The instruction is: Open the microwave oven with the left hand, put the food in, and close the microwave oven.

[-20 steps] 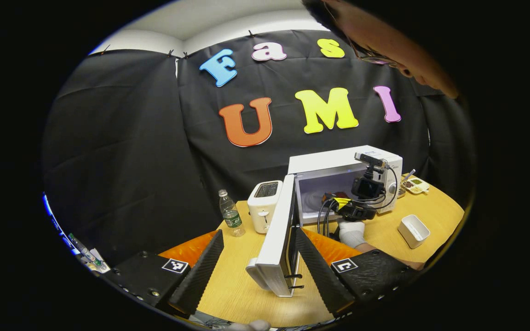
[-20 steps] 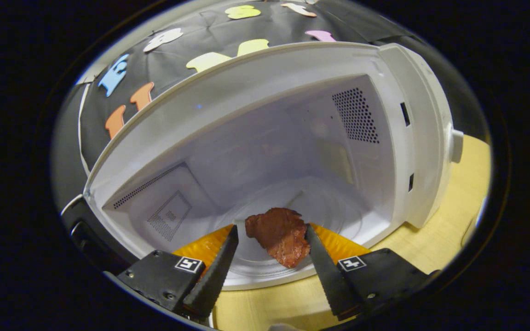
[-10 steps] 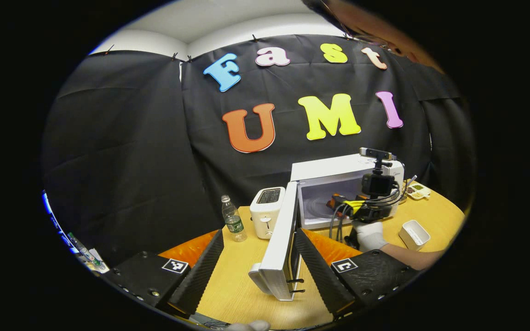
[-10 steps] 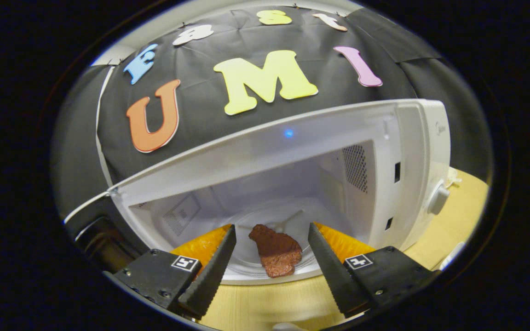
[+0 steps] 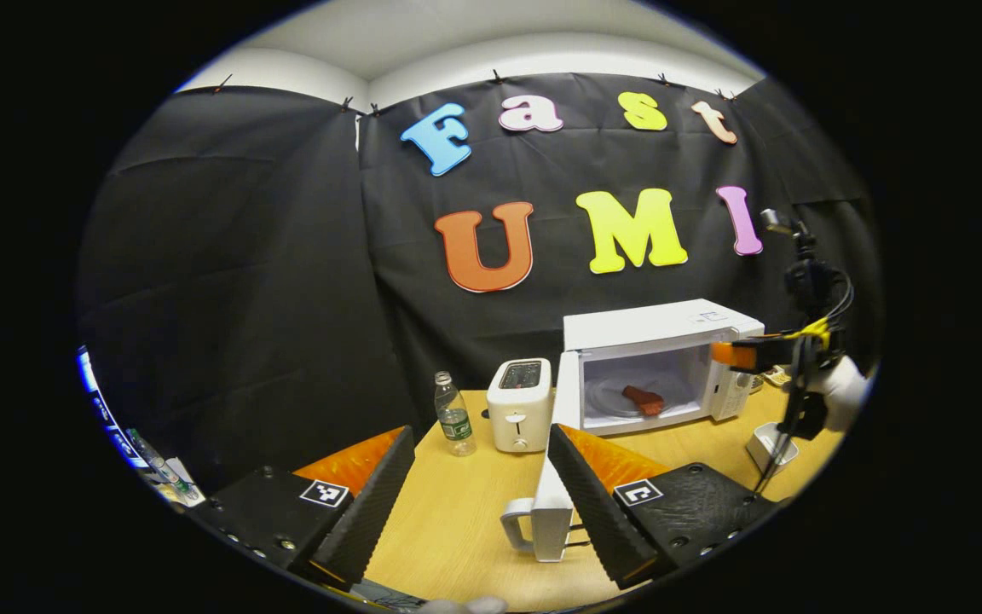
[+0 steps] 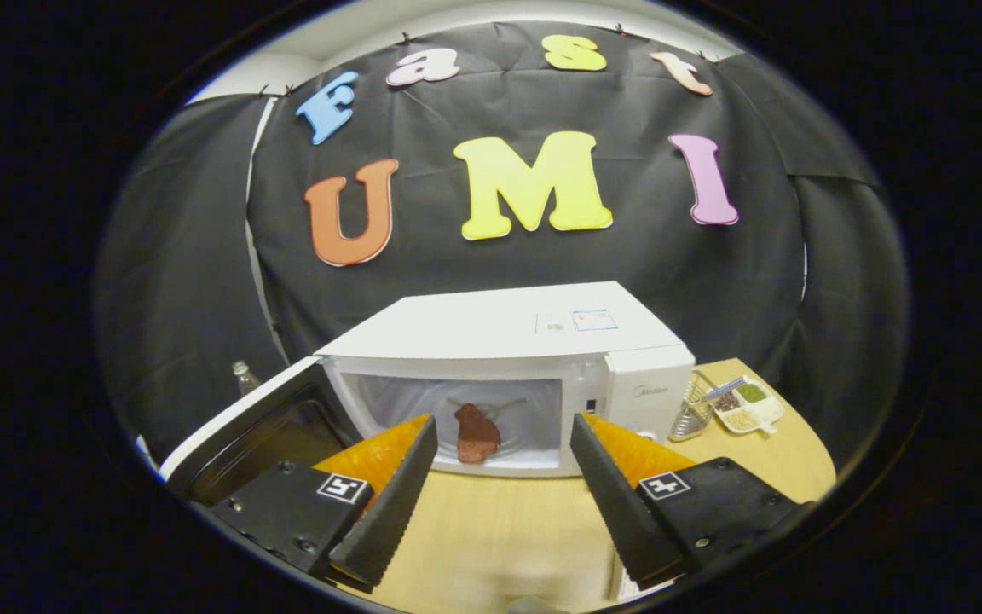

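The white microwave [image 6: 499, 333] [image 5: 657, 324] stands on the wooden table with its door [image 5: 561, 443] [image 6: 235, 435] swung wide open. A brown piece of food [image 6: 474, 433] [image 5: 643, 399] lies on the turntable inside. My right gripper [image 6: 499, 486] is open and empty, well back from the cavity mouth. It also appears raised at the far right of the left gripper view, as the right gripper [image 5: 764, 351] in a white-gloved hand [image 5: 840, 390]. My left gripper [image 5: 481, 490] is open and empty, with the door's outer edge and handle [image 5: 518, 522] just ahead between its fingers.
A white toaster [image 5: 521, 402] and a small water bottle [image 5: 454, 416] stand left of the microwave. A white rectangular cup [image 5: 771, 443] sits at the right. A sectioned dish with bits of food [image 6: 747, 405] and a wire rack [image 6: 696, 414] lie right of the microwave.
My right gripper let go of the food inside the microwave and pulled back and up, out of the cavity. My left gripper drew back a little from the open door.
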